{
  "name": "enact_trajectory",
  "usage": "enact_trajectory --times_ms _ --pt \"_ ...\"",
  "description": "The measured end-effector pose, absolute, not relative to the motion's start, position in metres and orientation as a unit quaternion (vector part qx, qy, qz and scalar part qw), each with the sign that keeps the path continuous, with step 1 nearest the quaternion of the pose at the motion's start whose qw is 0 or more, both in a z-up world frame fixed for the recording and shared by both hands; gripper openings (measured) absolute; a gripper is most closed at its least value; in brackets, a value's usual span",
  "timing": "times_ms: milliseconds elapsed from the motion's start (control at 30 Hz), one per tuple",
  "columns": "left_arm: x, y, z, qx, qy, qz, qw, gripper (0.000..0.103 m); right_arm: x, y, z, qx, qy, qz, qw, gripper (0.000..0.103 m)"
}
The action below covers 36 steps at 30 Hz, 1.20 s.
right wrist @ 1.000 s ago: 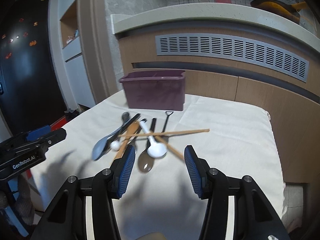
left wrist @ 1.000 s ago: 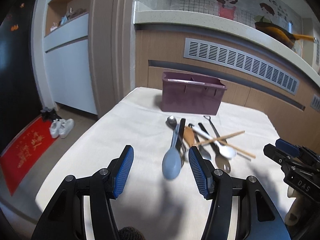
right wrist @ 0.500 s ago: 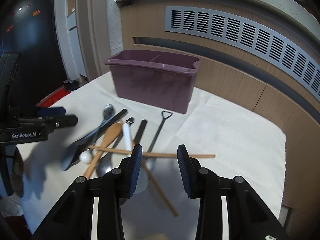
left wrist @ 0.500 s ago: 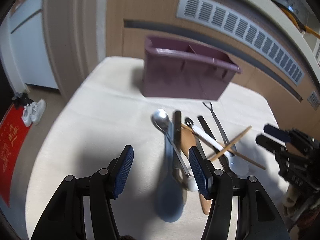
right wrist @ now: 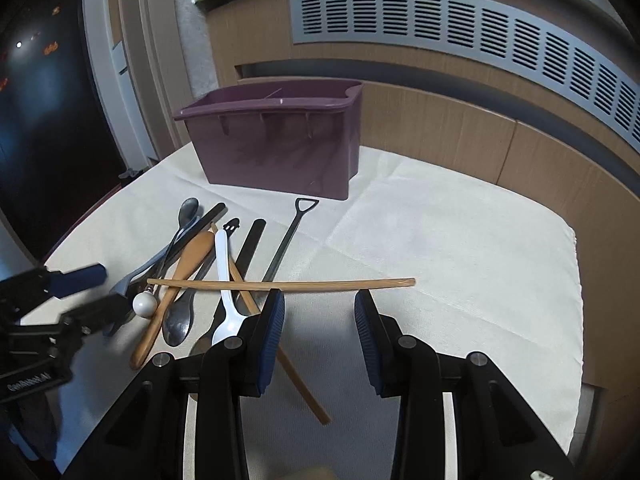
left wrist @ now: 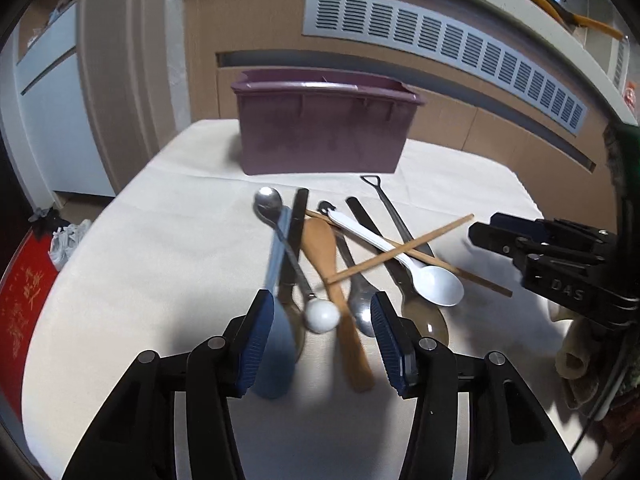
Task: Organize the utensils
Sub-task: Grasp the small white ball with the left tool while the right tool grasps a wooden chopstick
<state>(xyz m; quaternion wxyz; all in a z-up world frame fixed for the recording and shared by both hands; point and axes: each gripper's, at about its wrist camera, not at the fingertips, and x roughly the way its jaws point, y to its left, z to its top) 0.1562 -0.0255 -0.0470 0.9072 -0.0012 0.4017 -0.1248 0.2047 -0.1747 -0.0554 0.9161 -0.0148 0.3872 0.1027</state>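
Note:
A pile of utensils lies on the white cloth: a blue-grey spoon (left wrist: 276,300), a metal spoon with a white ball end (left wrist: 322,317), a wooden spoon (left wrist: 332,264), a white spoon (left wrist: 438,280) and two wooden chopsticks (right wrist: 280,282). A purple divided caddy (left wrist: 320,132) stands behind them, also in the right wrist view (right wrist: 276,148). My left gripper (left wrist: 322,336) is open, low over the near ends of the spoons. My right gripper (right wrist: 318,330) is open, just before one chopstick (right wrist: 360,282).
The cloth-covered table (right wrist: 460,240) ends at the right and near edges. A wooden cabinet front with a grey vent grille (right wrist: 480,36) rises behind. Shoes (left wrist: 68,236) and a red mat (left wrist: 20,300) lie on the floor at left.
Both grippers have moved forward and down toward the utensil pile. The right gripper's jaws have narrowed. The utensils have not moved.

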Motion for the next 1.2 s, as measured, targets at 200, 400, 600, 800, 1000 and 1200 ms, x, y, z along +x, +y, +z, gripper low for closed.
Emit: enact_trajectory --times_ms 200,400,600,800,1000,1200 --pt "0.166 -0.035 -0.06 0.014 0.42 -0.108 0.901 0.029 0.195 -0.18 -0.049 -0.017 0.375 0.099 0.922 0.035" --pt "0.175 -0.041 -0.07 0.023 0.431 -0.112 0.895 0.029 0.195 -0.185 -0.046 -0.031 0.373 0.098 0.922 0.035" --pt "0.168 -0.025 -0.037 0.027 0.387 -0.127 0.913 0.022 0.206 -0.179 -0.04 -0.065 0.375 0.149 0.912 0.035" --pt "0.17 -0.008 0.008 0.041 0.347 -0.151 0.925 0.022 0.229 -0.152 -0.049 -0.176 0.413 0.284 0.847 0.035" --pt "0.188 0.012 0.018 0.004 0.345 -0.162 0.925 0.022 0.251 -0.124 -0.066 -0.266 0.431 0.286 0.813 0.034" --pt "0.192 0.027 0.017 -0.033 0.342 -0.166 0.925 0.022 0.268 -0.098 -0.073 -0.259 0.443 0.292 0.808 0.013"
